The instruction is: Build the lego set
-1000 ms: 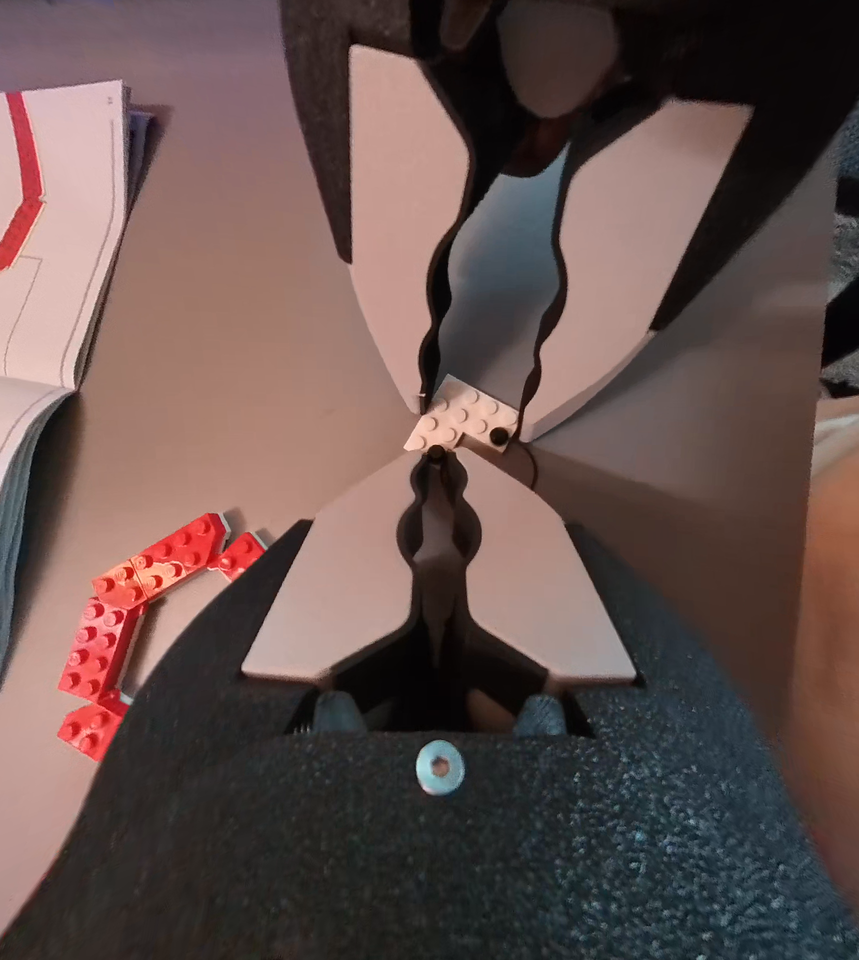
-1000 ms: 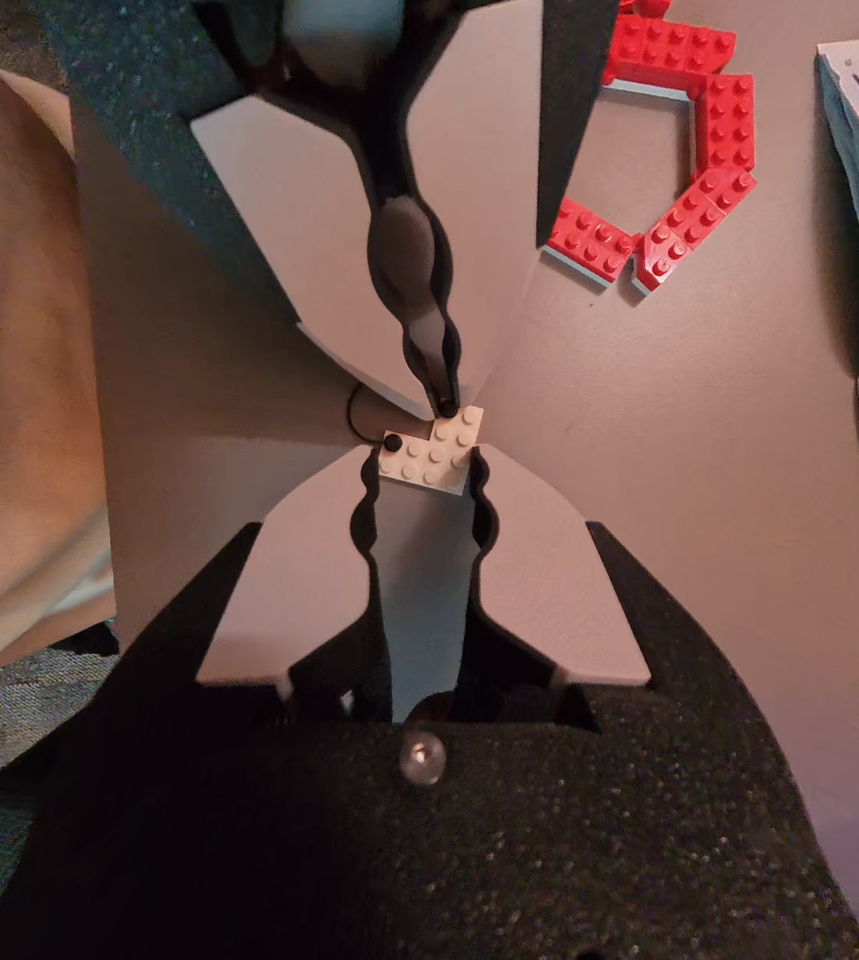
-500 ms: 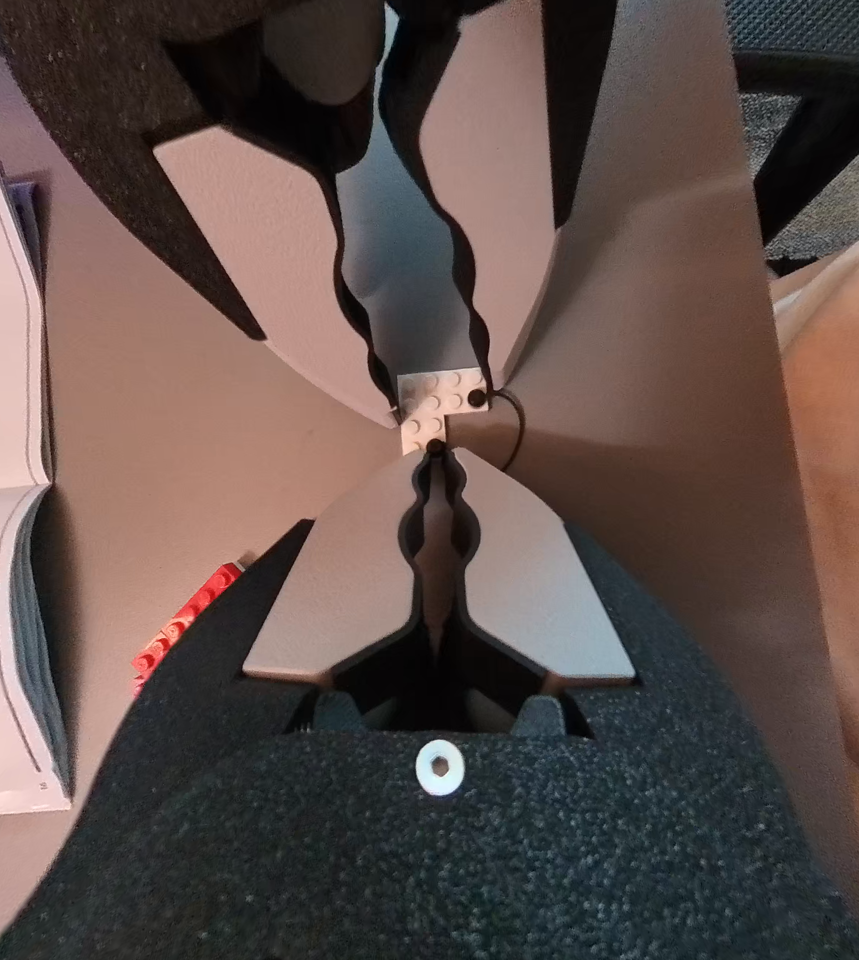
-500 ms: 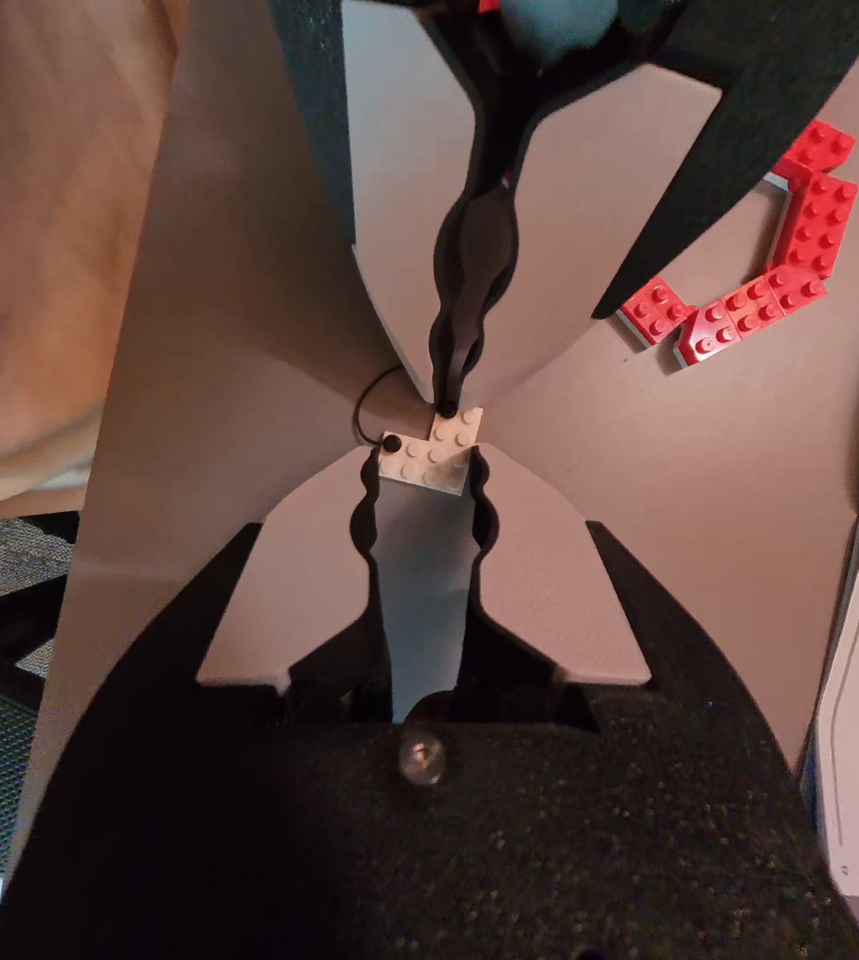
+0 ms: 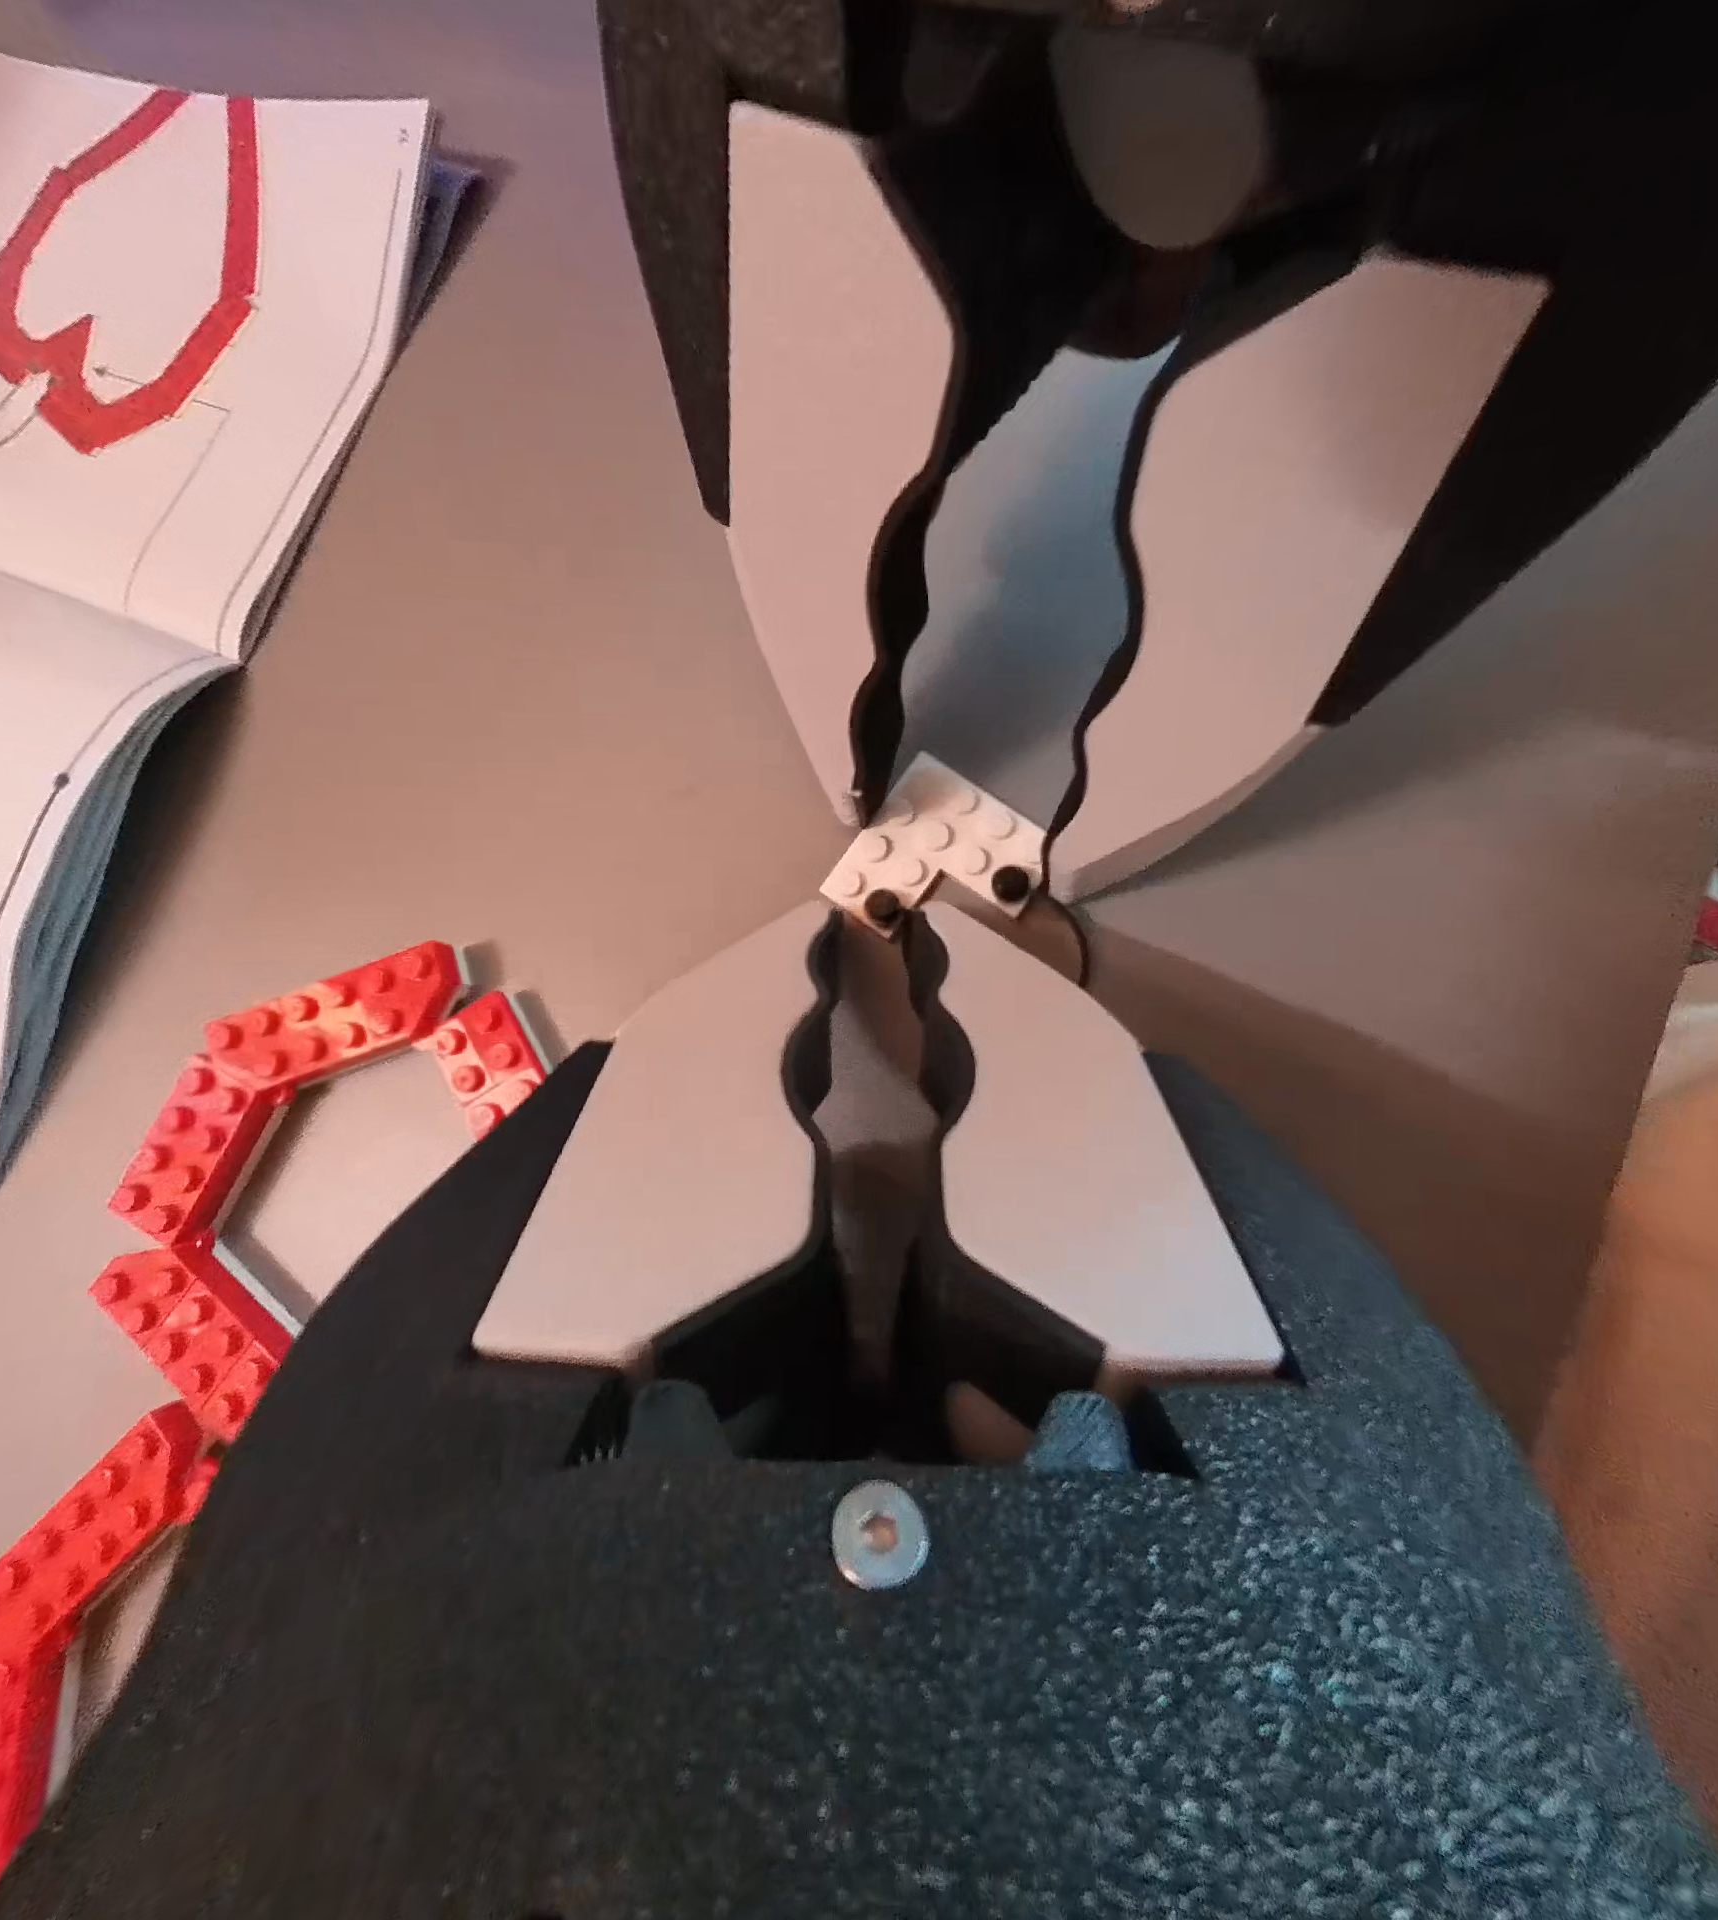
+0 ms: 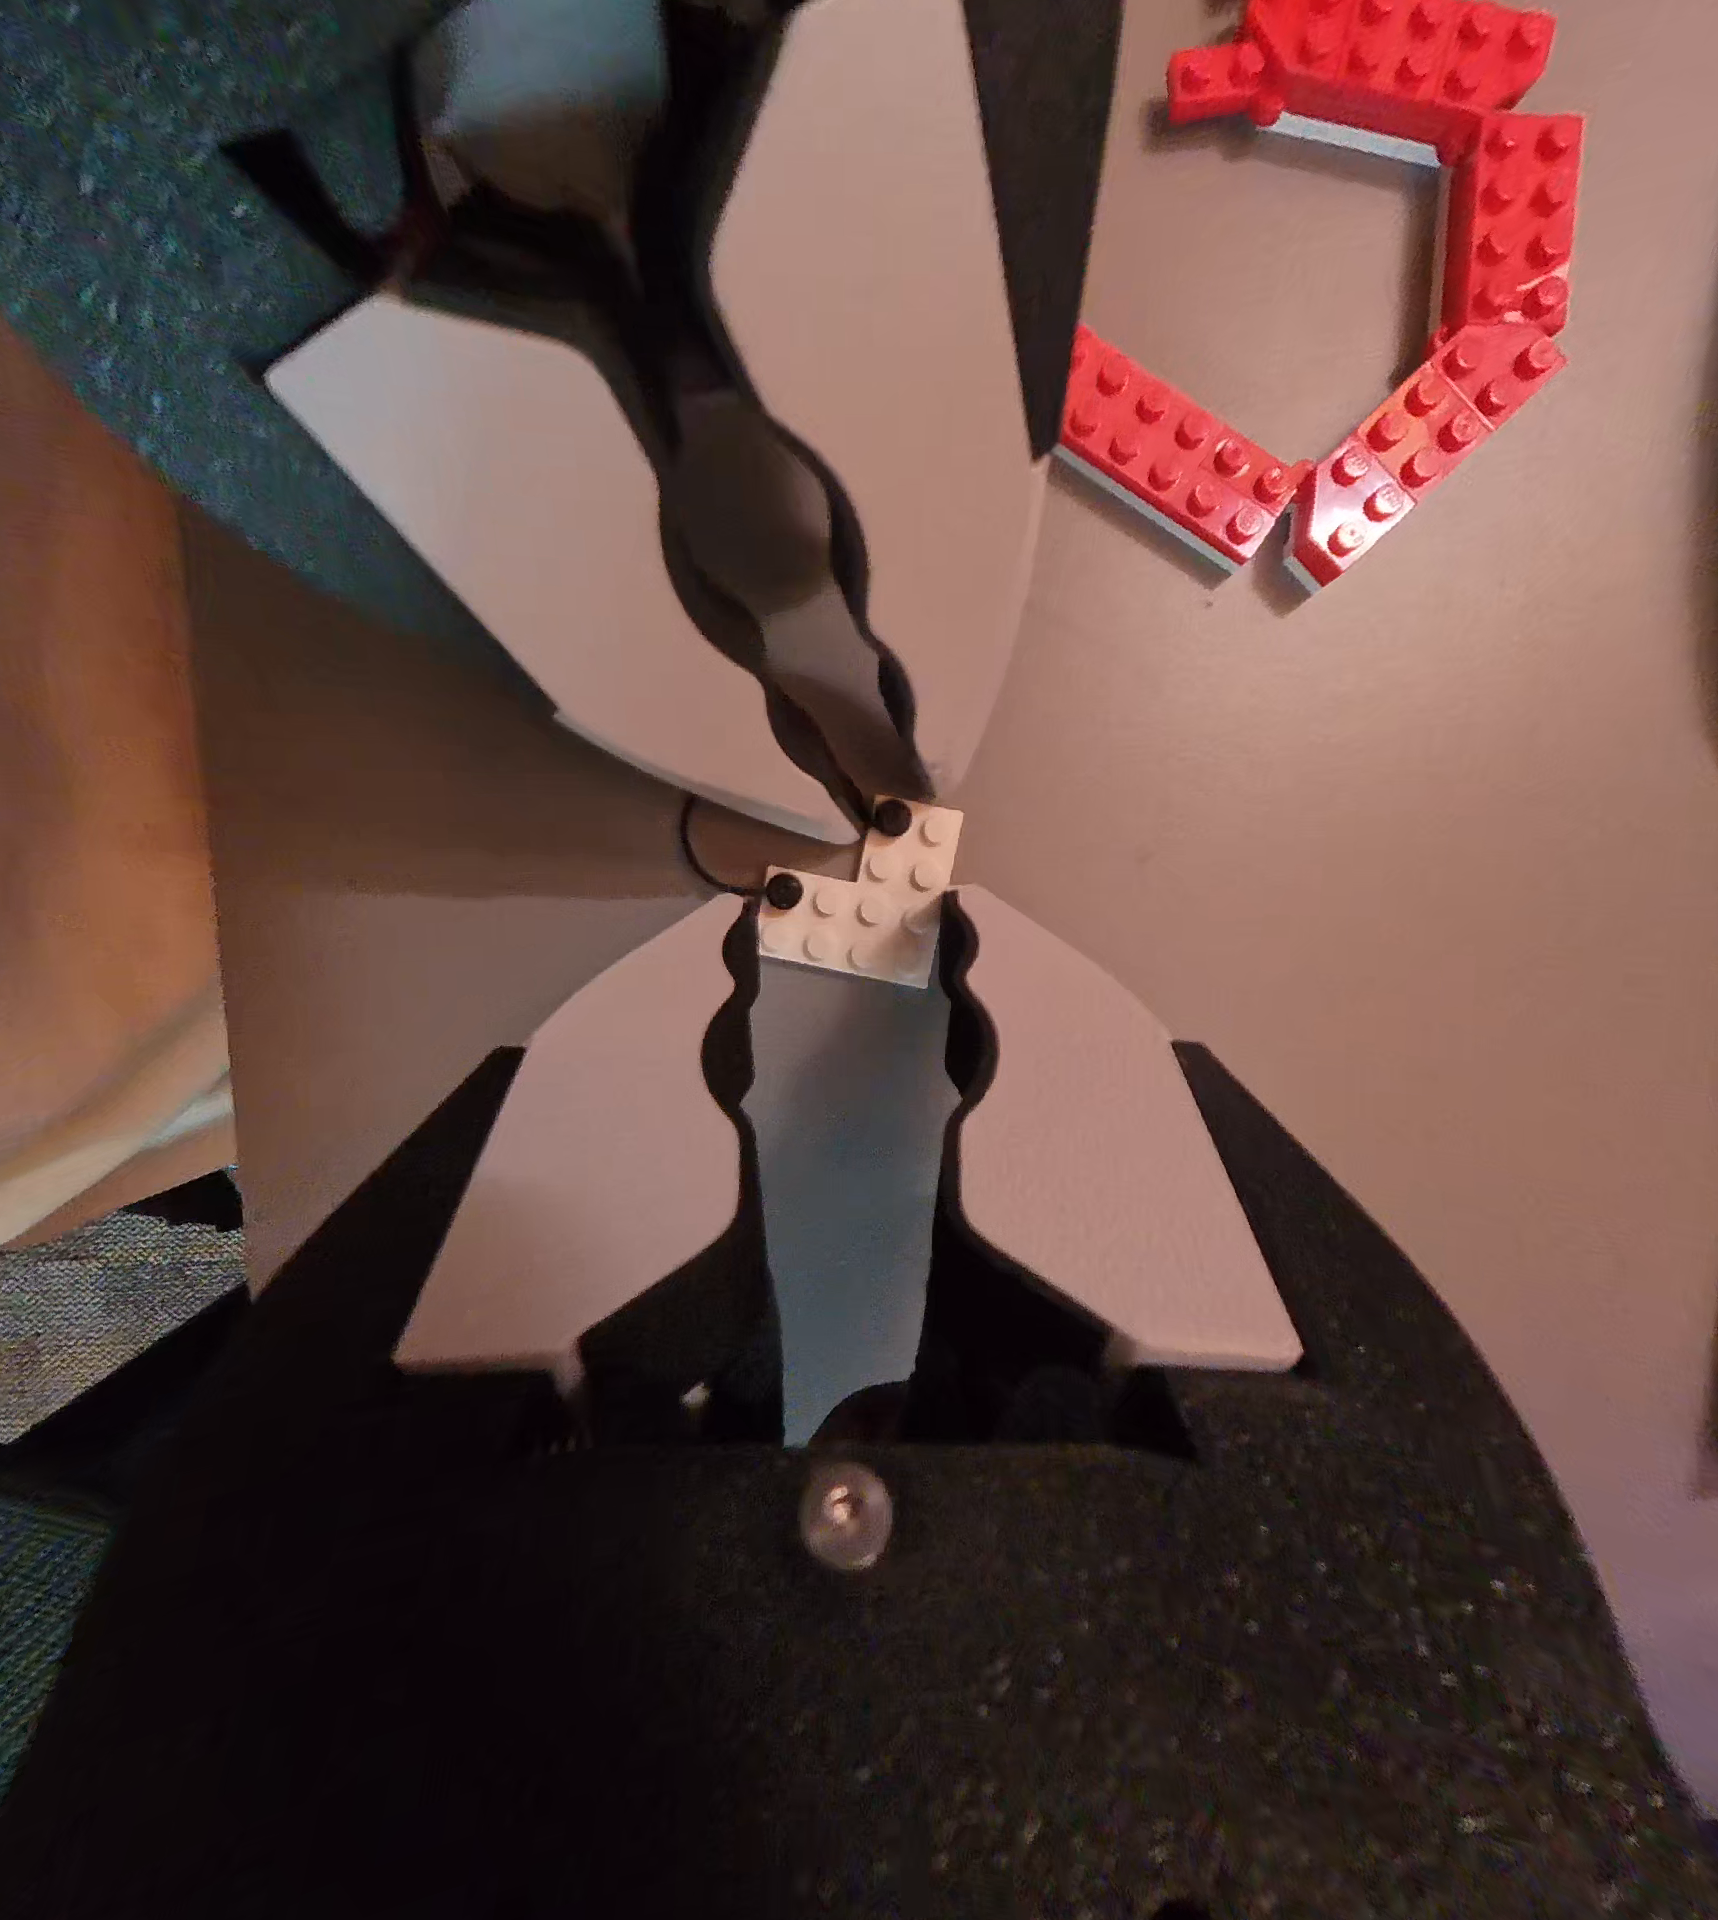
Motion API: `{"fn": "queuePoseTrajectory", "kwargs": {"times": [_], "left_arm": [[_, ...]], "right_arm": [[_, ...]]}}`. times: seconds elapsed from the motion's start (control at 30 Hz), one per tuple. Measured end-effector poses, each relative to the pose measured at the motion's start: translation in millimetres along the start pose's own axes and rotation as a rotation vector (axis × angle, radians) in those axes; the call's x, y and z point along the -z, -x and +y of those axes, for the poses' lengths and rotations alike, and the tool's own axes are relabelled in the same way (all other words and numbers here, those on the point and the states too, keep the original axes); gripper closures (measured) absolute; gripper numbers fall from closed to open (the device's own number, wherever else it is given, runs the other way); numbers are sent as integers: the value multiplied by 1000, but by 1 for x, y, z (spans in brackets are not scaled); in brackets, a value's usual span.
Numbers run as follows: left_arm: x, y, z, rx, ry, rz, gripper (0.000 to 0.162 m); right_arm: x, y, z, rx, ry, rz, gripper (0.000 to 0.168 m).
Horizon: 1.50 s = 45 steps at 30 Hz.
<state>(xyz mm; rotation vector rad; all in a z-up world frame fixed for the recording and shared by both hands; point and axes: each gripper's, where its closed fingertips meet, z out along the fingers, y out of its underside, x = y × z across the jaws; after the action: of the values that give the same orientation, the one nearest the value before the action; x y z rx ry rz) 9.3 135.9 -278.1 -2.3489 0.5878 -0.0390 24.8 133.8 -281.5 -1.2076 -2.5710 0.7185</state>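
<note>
Left wrist view: the left gripper (image 5: 881, 920) has its fingers drawn nearly together, nipping a black stud (image 5: 879, 907) at one end of the white L-plate (image 5: 938, 844). The right gripper (image 5: 948, 821) comes in from the top, jaws narrowly parted, clamped across the plate's wider part. A second black stud (image 5: 1012, 883) sits on the other arm of the L, and a thin black cord (image 5: 1078, 940) curls off beside it – the plate is held up off the table (image 5: 522, 623) between the two tools.

Right wrist view shows the same grip from the other side: right gripper (image 6: 850, 940) on the plate (image 6: 870, 909), left gripper (image 6: 886, 800) pinching the far stud.

The red brick chain (image 5: 211, 1174) lies on the table to the left, just beside the open booklet (image 5: 86, 416) – a bent, partly closed ring
</note>
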Motion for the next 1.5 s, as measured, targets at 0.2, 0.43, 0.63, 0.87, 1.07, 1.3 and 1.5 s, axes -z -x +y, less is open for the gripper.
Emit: {"fn": "queuePoseTrajectory", "kwargs": {"times": [0.2, 0.43, 0.63, 0.87, 1.07, 1.3, 1.5], "left_arm": [[0, -1, 2, 66, 47, -48, 157], [2, -5, 4, 134, 53, -42, 162], [2, -2, 5, 82, 40, -51, 162], [3, -1, 5, 78, 47, -29, 162], [3, -2, 7, 88, 60, 3, 162], [4, -2, 7, 125, 67, 22, 162], [4, -2, 8, 140, 78, 51, 162]], "right_arm": [[0, -1, 0, -75, -23, 28, 135], [-1, -1, -2, -138, -36, 73, 135], [-1, 0, -2, -87, -69, 57, 135], [-1, 1, -2, -74, -84, 56, 135], [-1, 1, -3, -15, -107, 37, 135], [-1, 1, -3, -28, -135, 39, 135], [0, 1, -3, -6, -154, 35, 135]]}}
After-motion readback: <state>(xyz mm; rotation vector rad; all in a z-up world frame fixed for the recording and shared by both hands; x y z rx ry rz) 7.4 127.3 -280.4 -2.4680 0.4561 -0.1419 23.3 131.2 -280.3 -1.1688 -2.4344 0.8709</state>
